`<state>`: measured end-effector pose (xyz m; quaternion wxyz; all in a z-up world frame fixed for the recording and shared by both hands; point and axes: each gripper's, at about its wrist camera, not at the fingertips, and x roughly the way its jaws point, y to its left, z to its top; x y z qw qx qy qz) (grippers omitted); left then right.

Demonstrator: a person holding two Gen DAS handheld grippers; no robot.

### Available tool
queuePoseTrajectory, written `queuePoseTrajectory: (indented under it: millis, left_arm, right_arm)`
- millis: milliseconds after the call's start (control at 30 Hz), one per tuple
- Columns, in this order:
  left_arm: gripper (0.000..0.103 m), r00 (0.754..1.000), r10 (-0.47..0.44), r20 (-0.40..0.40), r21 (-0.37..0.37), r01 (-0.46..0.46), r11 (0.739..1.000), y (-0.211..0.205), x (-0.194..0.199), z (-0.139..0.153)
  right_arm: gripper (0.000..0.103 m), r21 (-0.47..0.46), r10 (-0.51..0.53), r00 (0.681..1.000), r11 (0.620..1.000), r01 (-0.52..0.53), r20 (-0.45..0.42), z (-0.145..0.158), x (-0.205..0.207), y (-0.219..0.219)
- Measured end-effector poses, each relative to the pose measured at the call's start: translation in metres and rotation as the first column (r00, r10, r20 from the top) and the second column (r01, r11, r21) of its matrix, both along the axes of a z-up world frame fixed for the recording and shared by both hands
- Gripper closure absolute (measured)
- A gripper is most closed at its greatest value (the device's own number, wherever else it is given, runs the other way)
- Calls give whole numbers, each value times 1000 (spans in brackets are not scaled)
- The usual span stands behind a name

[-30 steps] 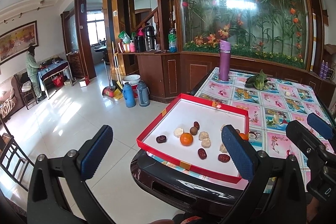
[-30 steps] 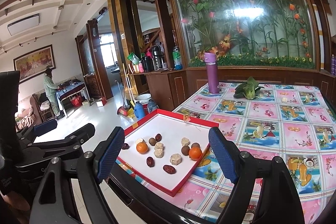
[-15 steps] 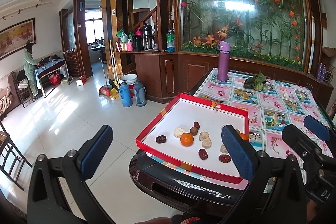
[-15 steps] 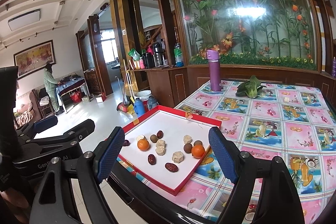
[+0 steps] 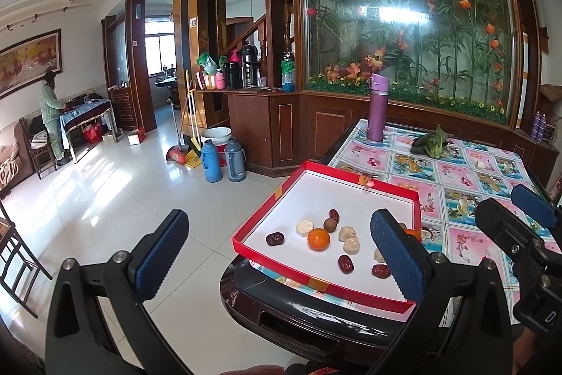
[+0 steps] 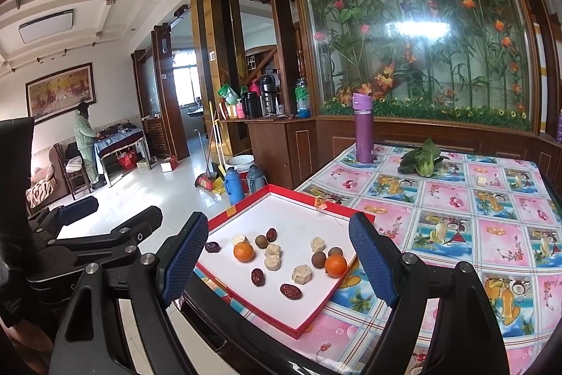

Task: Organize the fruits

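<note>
Near the front corner of the shallow red-rimmed white tray (image 6: 318, 320), both grippers hover level above the table edge, aimed across it. Left gripper (image 5: 277, 255) and right gripper (image 6: 277, 257) each have blue-padded fingers spread wide, grasping nothing. Inside the tray lie two small oranges (image 6: 243, 251), dark red dates (image 6: 290, 291) and pale lumpy pieces (image 6: 301, 273), scattered toward its near side

Red-rimmed white tray (image 6: 318, 322) holding orange tangerines (image 6: 243, 251), dark red dates (image 6: 290, 291); pink-blue fruit-print cloth covering desk (image 6: 491, 234); purple bottle (image 6: 364, 129).
</note>
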<state>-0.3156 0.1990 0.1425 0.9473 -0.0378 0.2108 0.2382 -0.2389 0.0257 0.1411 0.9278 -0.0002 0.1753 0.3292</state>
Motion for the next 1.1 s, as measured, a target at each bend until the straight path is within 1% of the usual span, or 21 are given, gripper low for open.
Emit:
queuePoseTrajectory:
  millis: [400,767,1000,1100]
  left_arm:
    - [0,1000,-2,15,7,2,1000,10,5,5]
    - [0,1000,-17,19,-21,18,1000,25,21,12]
    - [0,1000,-24,16,-9,24,1000,27,31,14]
    - [0,999,-42,7,-5,42,999,24,36,15]
  right_arm:
    - [21,-12,6,1000,1000,-6,6,2,8,9]
    - [21,-17,7,1000,1000,-7,-13,4,19,19]
    - [21,-11,6,1000,1000,-6,-30,4,30,23]
    - [21,-2,4,999,1000,-4,-48,3,37,21]
